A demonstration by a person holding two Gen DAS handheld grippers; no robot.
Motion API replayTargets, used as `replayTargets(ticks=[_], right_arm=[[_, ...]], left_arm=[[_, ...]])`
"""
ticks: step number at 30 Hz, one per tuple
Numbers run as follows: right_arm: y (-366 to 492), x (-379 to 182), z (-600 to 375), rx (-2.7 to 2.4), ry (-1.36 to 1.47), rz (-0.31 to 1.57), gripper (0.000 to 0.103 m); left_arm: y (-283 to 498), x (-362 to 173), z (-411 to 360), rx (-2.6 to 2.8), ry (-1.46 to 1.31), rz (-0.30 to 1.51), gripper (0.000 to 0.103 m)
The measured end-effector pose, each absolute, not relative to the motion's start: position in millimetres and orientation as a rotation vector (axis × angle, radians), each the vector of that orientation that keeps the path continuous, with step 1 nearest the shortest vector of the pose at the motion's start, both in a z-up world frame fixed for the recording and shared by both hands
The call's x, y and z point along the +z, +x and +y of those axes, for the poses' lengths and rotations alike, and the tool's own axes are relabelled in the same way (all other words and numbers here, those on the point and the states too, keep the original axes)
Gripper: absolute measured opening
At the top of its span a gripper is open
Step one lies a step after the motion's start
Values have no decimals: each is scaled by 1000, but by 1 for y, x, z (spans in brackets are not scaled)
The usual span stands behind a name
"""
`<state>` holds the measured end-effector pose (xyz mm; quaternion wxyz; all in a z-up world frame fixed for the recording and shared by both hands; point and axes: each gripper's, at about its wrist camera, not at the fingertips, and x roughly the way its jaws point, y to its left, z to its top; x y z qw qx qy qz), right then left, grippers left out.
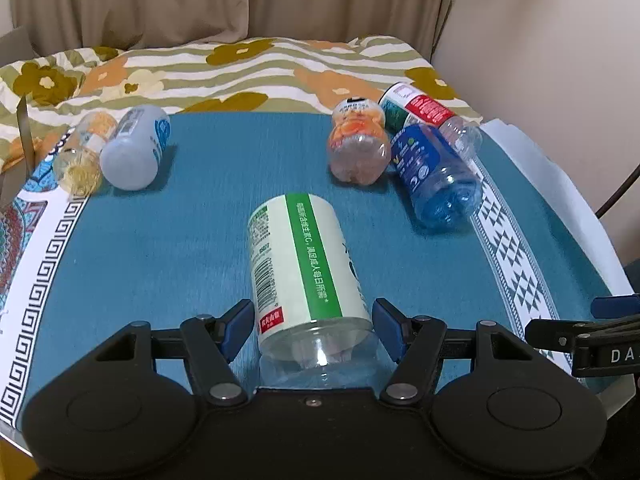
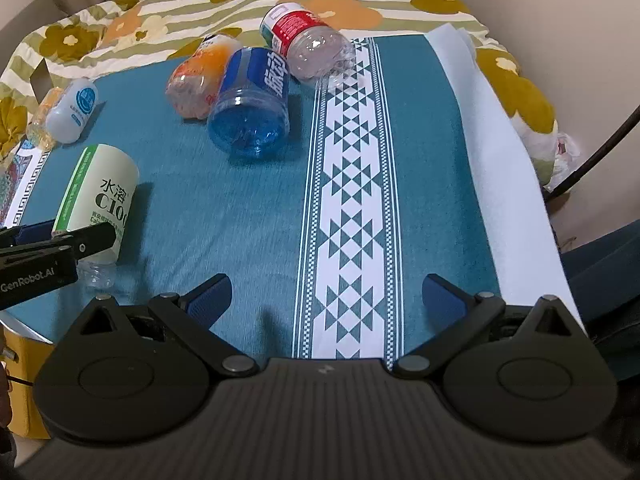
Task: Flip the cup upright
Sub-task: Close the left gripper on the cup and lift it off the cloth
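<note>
A clear cup cut from a bottle, with a pale green and white label, lies on its side on the blue mat. Its clear end points toward me and sits between the fingers of my left gripper. The jaws are open, with a blue pad close on each side of the cup; I cannot tell whether they touch it. The same cup shows in the right wrist view, with the left gripper's finger across it. My right gripper is open and empty above the mat, right of the cup.
Several other cut bottles lie on their sides: a blue one, an orange-labelled one, a red-labelled one, a white one and a yellowish one. A flowered striped quilt lies behind the mat.
</note>
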<state>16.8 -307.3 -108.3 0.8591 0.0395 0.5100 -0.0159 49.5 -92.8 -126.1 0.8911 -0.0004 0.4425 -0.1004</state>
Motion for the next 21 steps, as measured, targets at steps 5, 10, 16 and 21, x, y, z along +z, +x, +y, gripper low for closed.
replayTargets(ticks=[5,10,16,21], right_arm=[[16,-108,-303,-27,79,1067,103],[16,-105,-300,-23,72,1062,103],[19,-85,-301,-1,101,1045,103],[32,-47,-299,48,104,1007,103]], left_arm=[[48,-126,-94,-215,16,913,70],[51,-125,-96,-214,26,922,78],[52,-102,-96,-165,73,932,95],[42,-66,-71,-108,-30,921,103]])
